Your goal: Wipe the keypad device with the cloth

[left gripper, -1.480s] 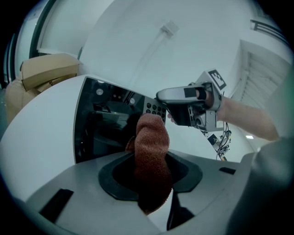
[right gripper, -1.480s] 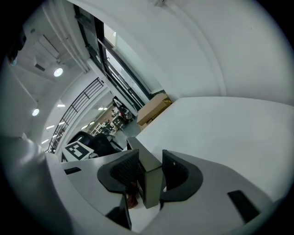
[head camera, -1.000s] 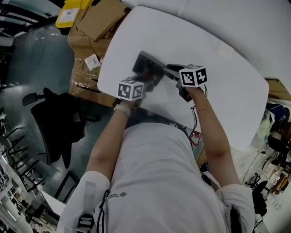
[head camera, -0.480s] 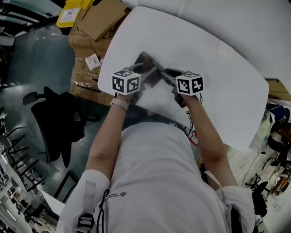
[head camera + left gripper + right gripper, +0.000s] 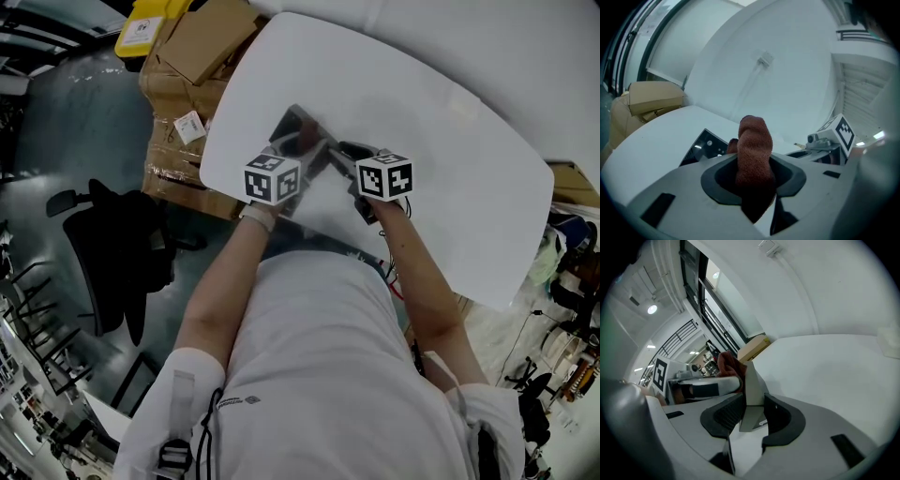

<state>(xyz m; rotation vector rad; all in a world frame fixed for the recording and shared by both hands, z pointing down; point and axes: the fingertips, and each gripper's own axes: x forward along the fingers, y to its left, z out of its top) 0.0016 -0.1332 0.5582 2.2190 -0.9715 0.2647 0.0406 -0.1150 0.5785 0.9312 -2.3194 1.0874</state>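
Dark grey flat keypad device (image 5: 298,133) sits at the near-left edge of the white rounded table (image 5: 450,141), upper centre of the head view, and both tools are on it, so this reads as the wiping stroke itself. The right gripper (image 5: 750,414) has its jaws clamped on the device's pale edge, which stands up between the pads at lower centre of the right gripper view, steadying it. The left gripper (image 5: 753,180) pinches a rust-brown knitted cloth (image 5: 753,146), and the bunched end pokes out past the jaws just over the black button face at centre left of the left gripper view. Whether the cloth actually touches the keys can't be made out. The next move likely calls for pressing the cloth down and dragging it across the face while the right grip holds firm. Both bare forearms rise from the lower frame of the head view and converge on the device, with the marker cubes side by side.
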